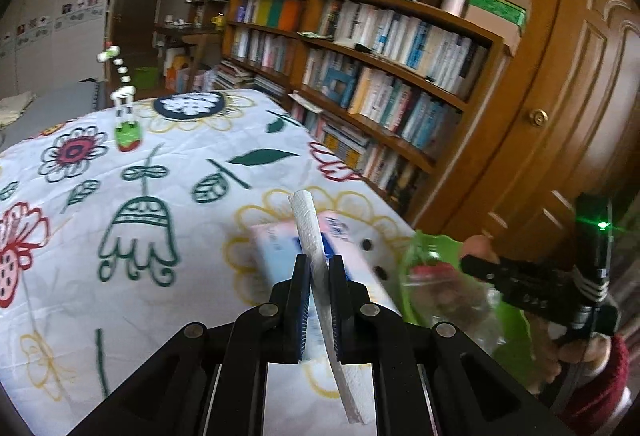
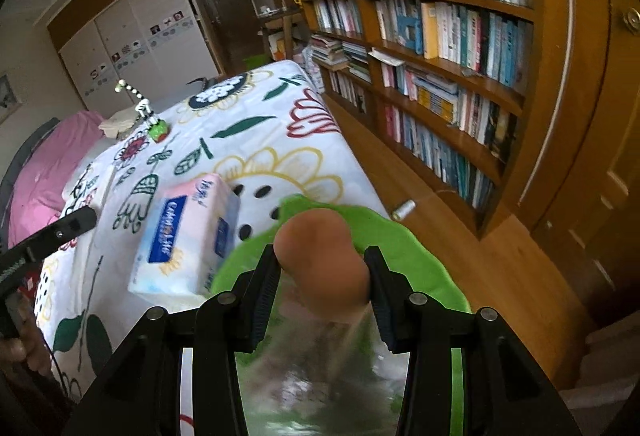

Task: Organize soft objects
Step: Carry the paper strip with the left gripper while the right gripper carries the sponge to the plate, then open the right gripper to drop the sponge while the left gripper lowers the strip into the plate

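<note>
Folded white paper towel [image 1: 316, 256], stiff and edge-on, clamped between the pads of the left gripper [image 1: 319, 268]; upper end sticking out past the fingertips, lower end trailing back toward the gripper body. Jaws pressed together on it.

Just beyond the left fingertips: soft pastel tissue pack with blue label [image 2: 188, 236], lying on the white bedspread printed with flowers and leaves [image 1: 120, 236].

Right gripper [image 2: 322, 272] partly apart, closed on a soft tan rounded lump [image 2: 320, 256] sealed in a clear plastic bag [image 2: 320, 376]; lump filling the gap, both pads against its sides. What the lump is, cannot tell. Under and around it, a lime-green floppy sheet [image 2: 400, 256], touching the tissue pack's near edge.

Right of the left gripper: right gripper's black body with a lit green lamp, held by a hand [image 1: 576, 352] in a dark red knit cuff.

Far ahead of both grippers: small green-based toy with striped neck [image 1: 126, 124], upright on the bedspread. Wooden bookcase full of books [image 2: 440, 56] off to the right.
</note>
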The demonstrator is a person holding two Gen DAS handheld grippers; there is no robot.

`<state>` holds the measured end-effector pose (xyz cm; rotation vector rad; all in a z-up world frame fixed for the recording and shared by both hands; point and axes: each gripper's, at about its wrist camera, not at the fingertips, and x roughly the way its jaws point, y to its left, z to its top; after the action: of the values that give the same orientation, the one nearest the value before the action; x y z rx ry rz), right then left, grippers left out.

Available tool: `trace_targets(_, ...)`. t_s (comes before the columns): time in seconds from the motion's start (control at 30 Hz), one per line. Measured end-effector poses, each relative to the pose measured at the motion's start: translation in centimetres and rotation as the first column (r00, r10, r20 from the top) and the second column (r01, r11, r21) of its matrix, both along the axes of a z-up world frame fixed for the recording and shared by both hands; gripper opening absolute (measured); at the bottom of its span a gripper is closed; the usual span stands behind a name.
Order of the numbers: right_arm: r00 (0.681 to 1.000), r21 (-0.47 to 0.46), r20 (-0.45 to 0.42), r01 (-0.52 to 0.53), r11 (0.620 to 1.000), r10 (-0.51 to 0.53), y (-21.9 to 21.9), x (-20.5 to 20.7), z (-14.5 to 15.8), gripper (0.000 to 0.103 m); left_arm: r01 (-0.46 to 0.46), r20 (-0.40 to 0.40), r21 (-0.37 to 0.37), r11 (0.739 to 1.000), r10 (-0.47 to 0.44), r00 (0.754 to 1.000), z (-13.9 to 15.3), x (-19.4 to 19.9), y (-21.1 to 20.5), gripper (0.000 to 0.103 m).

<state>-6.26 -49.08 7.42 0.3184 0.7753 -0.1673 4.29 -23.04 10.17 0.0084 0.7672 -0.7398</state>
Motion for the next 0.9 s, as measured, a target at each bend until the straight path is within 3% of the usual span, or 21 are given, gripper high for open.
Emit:
trace_targets(0.27, 0.999, 0.018, 0.007, 0.032, 0.999, -0.032, -1.5, -1.9, -0.6, 0.044, 0.118, -0.046, -0.013, 0.993, -0.119, 0.992, -0.2, -1.9, -3.9, 0.01)
trace_targets(0.63, 0.999, 0.028, 0.022, 0.034, 0.999, -0.035, -2.0, -3.7, -0.8, 0.044, 0.271, -0.088, -0.014, 0.963, -0.271, 0.959, -0.9, -4.1, -9.5, 0.01)
trace_targets(0.9, 0.998, 0.025, 0.061, 0.033, 0.999, -0.035, -2.1, -5.1, 0.0, 0.045, 0.298, -0.111, 0.034, 0.954, -0.292, 0.95, -2.5, -3.7, -12.9, 0.01)
